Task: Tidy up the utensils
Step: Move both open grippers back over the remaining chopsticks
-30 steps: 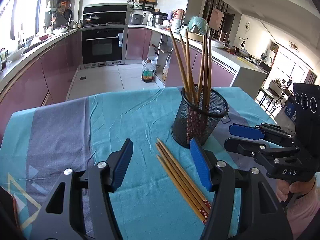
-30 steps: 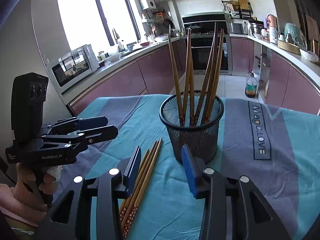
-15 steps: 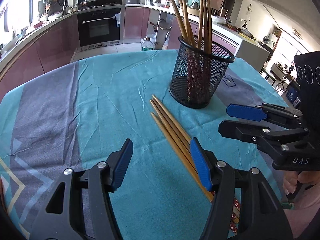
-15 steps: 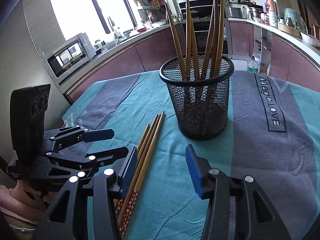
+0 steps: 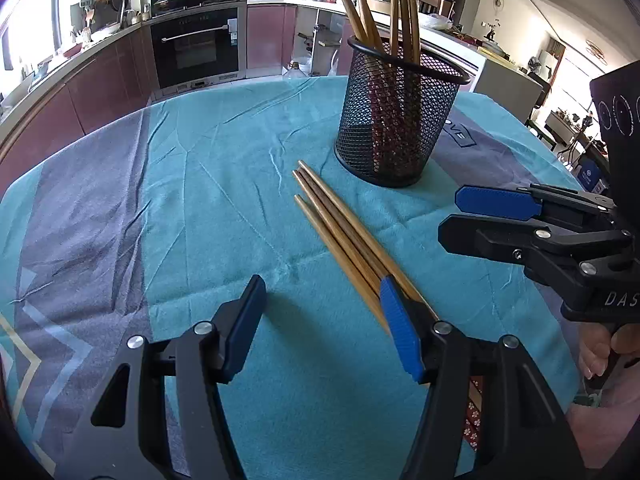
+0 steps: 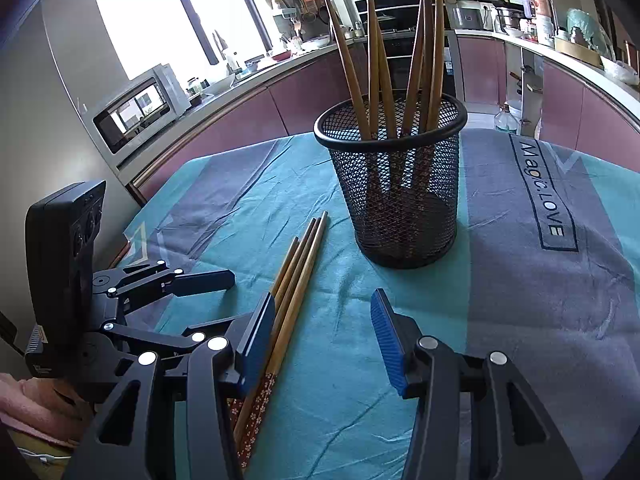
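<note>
I see both my left gripper and right gripper spread, pinching nothing, beside loose chopsticks near the mesh holder.

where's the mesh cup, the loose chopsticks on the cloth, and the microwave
mesh cup (image 6: 400,208): right wrist view, front of its mesh wall
loose chopsticks (image 5: 340,224): left wrist view, middle of the bundle's shafts
microwave (image 6: 136,108): right wrist view, its glass door

The mesh holder of upright chopsticks blocks the table's far middle. Loose chopsticks lie before it, toward the near edge. The left side lies free.
</note>
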